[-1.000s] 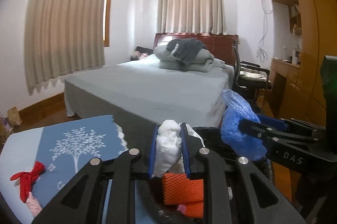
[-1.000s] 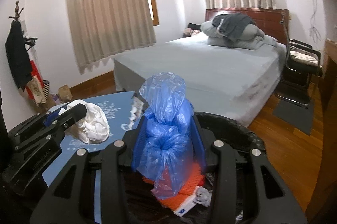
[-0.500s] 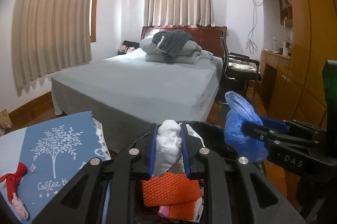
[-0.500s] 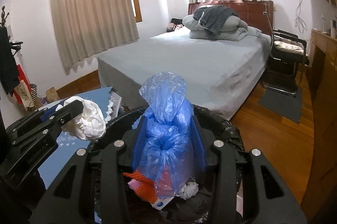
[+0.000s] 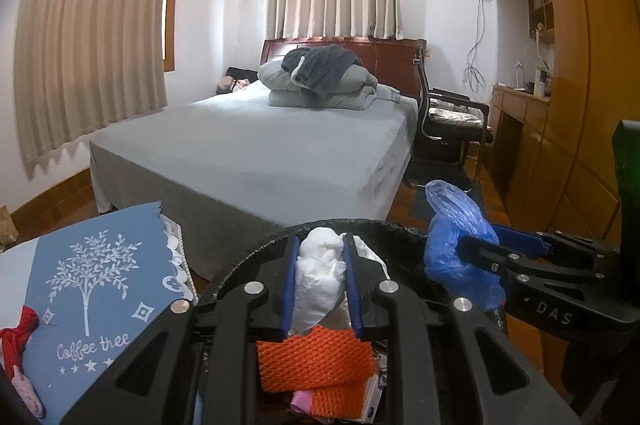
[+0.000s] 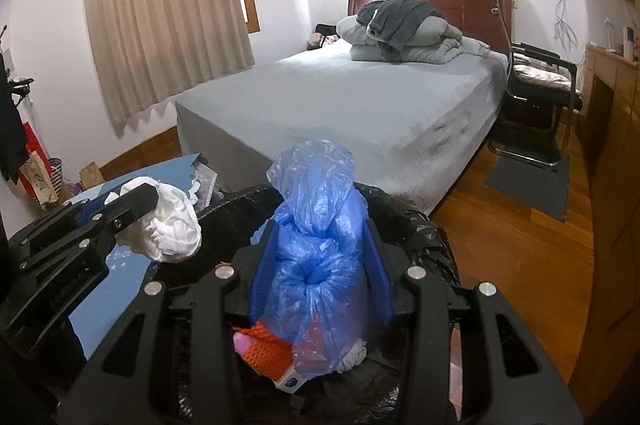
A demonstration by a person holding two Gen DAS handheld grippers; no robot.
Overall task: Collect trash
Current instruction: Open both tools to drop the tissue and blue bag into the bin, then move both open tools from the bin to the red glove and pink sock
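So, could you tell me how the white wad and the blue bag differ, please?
The white wad is opaque crumpled paper or cloth, clamped in the left gripper; the blue bag is translucent plastic, bulkier, knotted, clamped in the right gripper. Both are held over the black-lined bin.

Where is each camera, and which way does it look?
Left wrist: on the left gripper, facing the bed; its fingers pinch white tissue.
Right wrist: on the right gripper, facing the bed; it clamps a blue bag.
Shared: the bed, the black bin, each other's gripper.
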